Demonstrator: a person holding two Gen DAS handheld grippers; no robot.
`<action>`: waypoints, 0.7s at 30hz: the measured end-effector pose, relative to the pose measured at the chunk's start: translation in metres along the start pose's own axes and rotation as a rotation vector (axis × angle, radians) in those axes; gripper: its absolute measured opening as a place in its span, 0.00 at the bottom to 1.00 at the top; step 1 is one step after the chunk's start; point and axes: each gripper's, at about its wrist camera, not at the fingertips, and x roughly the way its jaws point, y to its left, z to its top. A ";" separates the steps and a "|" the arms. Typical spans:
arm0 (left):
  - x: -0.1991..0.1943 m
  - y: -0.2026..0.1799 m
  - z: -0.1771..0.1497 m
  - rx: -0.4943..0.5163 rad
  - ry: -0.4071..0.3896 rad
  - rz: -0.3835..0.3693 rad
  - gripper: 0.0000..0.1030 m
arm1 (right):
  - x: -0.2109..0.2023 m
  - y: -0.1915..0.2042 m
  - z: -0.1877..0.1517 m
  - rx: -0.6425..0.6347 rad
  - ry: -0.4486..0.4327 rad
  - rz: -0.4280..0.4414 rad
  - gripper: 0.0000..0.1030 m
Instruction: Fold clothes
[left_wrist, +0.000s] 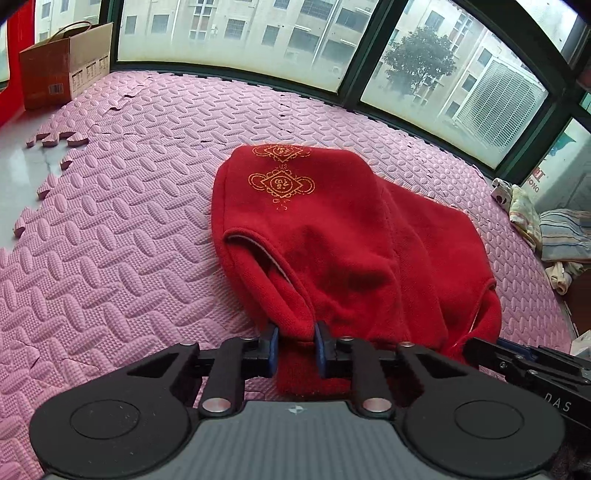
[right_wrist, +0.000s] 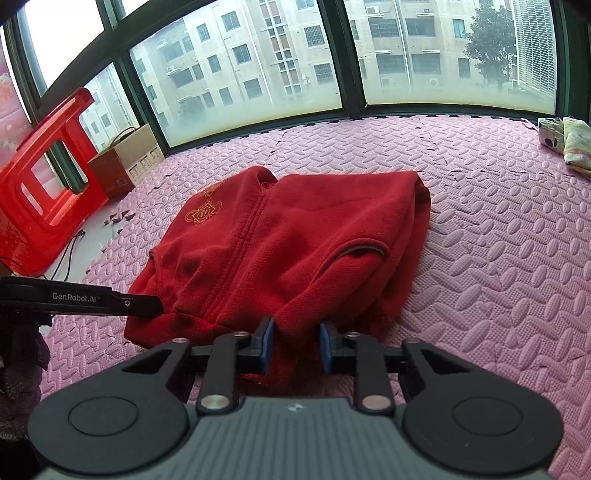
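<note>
Left gripper (left_wrist: 295, 345) pinching near hem of red fleece jacket (left_wrist: 332, 236); right gripper (right_wrist: 293, 341) clamped on same hem (gold embroidery at far end); jacket mid-mat on pink foam mat (left_wrist: 129, 229), folded.

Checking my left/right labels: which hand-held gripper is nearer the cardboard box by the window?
Left. The left hand-held gripper grips the red garment on the side toward the cardboard box; the right hand-held gripper grips the side farther from it.

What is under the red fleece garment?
The red fleece garment lies on pink foam mats, which show all around it. Whether anything else lies beneath cannot be seen; the cloth covers it.
</note>
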 end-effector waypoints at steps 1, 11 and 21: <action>-0.004 -0.001 0.002 0.003 -0.010 -0.004 0.17 | -0.003 0.000 0.002 0.003 -0.004 0.011 0.19; -0.063 0.009 0.006 -0.009 -0.068 -0.096 0.15 | -0.057 0.004 0.014 -0.034 -0.030 0.173 0.16; -0.109 0.016 -0.057 0.114 0.053 -0.118 0.15 | -0.104 0.023 -0.024 -0.220 0.145 0.288 0.16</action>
